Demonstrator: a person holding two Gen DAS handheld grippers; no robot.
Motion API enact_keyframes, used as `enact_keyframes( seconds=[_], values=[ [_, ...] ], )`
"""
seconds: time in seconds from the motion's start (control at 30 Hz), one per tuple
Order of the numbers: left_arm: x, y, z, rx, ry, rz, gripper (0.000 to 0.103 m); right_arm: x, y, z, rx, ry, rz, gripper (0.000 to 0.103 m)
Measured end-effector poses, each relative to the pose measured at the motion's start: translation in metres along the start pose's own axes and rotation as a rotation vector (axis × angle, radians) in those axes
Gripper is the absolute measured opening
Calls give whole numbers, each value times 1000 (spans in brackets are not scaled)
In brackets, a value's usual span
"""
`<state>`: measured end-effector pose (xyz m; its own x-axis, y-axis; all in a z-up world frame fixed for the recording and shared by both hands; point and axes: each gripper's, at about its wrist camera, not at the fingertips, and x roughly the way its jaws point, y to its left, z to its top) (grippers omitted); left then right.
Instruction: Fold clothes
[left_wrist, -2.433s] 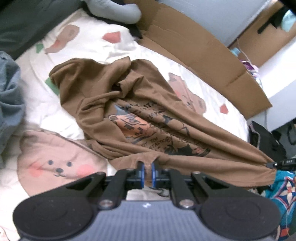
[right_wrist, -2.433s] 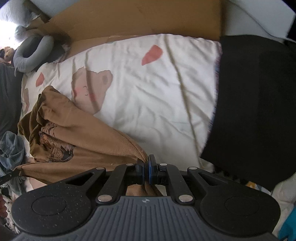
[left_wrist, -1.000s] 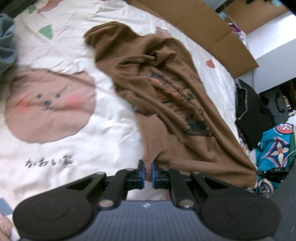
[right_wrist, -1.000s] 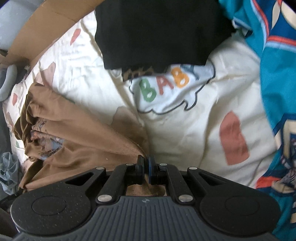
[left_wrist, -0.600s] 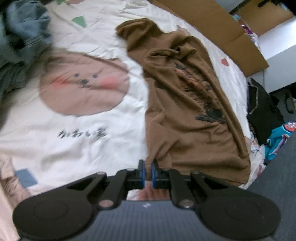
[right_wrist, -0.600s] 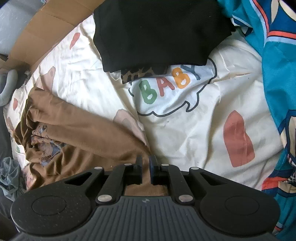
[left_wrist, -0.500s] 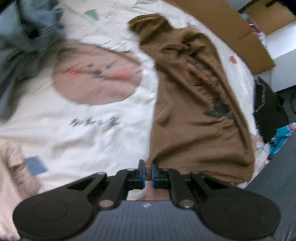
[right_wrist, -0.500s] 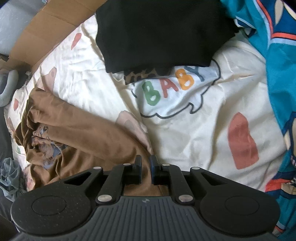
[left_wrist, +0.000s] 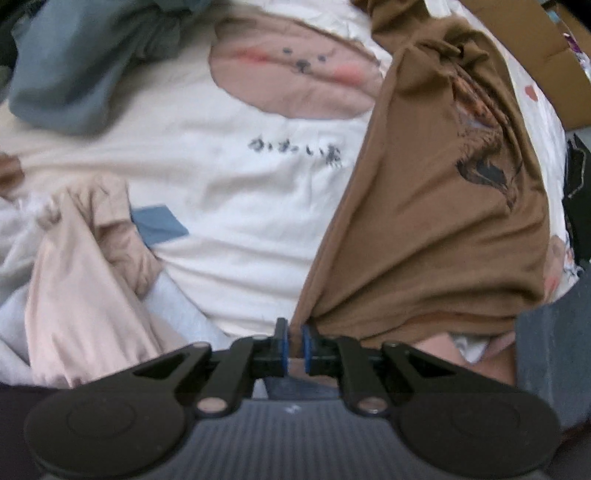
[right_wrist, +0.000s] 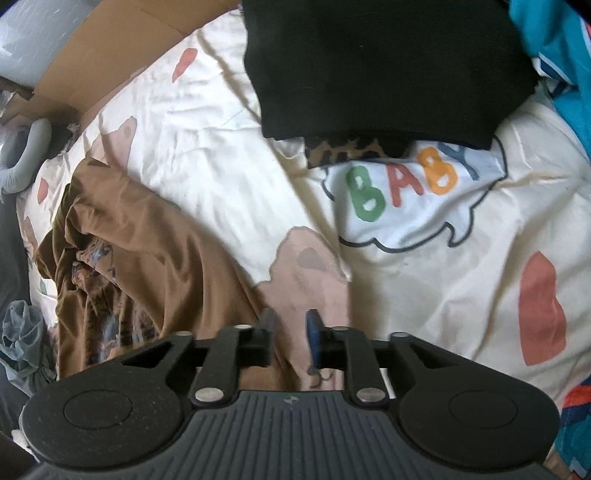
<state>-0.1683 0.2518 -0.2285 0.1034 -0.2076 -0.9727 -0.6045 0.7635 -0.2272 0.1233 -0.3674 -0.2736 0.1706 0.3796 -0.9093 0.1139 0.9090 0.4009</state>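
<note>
The left gripper (left_wrist: 294, 343) has its jaws pinched on the hem of the brown T-shirt (left_wrist: 443, 206), which spreads ahead and to the right of them across the bedsheet (left_wrist: 236, 184). Only this view shows a pink garment (left_wrist: 85, 280) left of the jaws. The right gripper (right_wrist: 290, 334) has its jaws parted and holding nothing, the T-shirt lying left of them; only here shows a black garment (right_wrist: 376, 62) far ahead.

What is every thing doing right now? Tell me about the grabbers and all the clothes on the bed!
left gripper: shut, pinching the brown shirt's edge.
right gripper: open, holding nothing.
brown shirt: spread out, wrinkled, unfolded.
black garment: lying flat.
blue garment: crumpled in a heap.
pink garment: crumpled.
bedsheet: creased.
</note>
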Motion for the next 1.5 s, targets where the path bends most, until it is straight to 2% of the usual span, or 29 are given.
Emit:
enact_keyframes(
  seconds=[0.1,0.13,0.17,0.23,0.33,0.47,0.6,0.77,0.9,1.0,1.23,1.37,1.5],
  values=[
    [-12,-6,6,24,-51,-16,17,2,6,0,-7,-8,23,28],
    [-14,-7,9,20,-65,-20,20,2,8,0,-12,-11,31,31],
    [-16,-8,14,14,-78,-26,22,2,10,0,-18,-16,38,39],
    [-21,-9,26,0,-109,-33,29,1,12,1,-23,-27,46,44],
    [-28,-14,44,6,-168,-32,42,1,15,3,-15,-47,55,44],
    [-27,-23,72,14,-213,-26,43,1,17,4,15,-96,64,46],
    [-28,-35,99,42,-252,-19,55,2,24,7,19,-138,78,46],
    [-28,-49,130,80,-284,-13,56,-5,38,13,-37,-207,96,46],
    [-25,-64,154,124,-311,-8,65,-7,47,20,-58,-235,95,46],
    [-22,-78,170,154,-342,18,68,-4,52,27,-63,-236,121,46],
    [-13,-105,204,185,-393,15,75,7,74,41,-122,-225,142,46],
    [-4,-120,222,197,-439,25,75,16,84,49,-138,-228,157,46],
    [5,-133,242,160,-462,-7,75,26,94,57,-152,-232,172,47]
  ],
)
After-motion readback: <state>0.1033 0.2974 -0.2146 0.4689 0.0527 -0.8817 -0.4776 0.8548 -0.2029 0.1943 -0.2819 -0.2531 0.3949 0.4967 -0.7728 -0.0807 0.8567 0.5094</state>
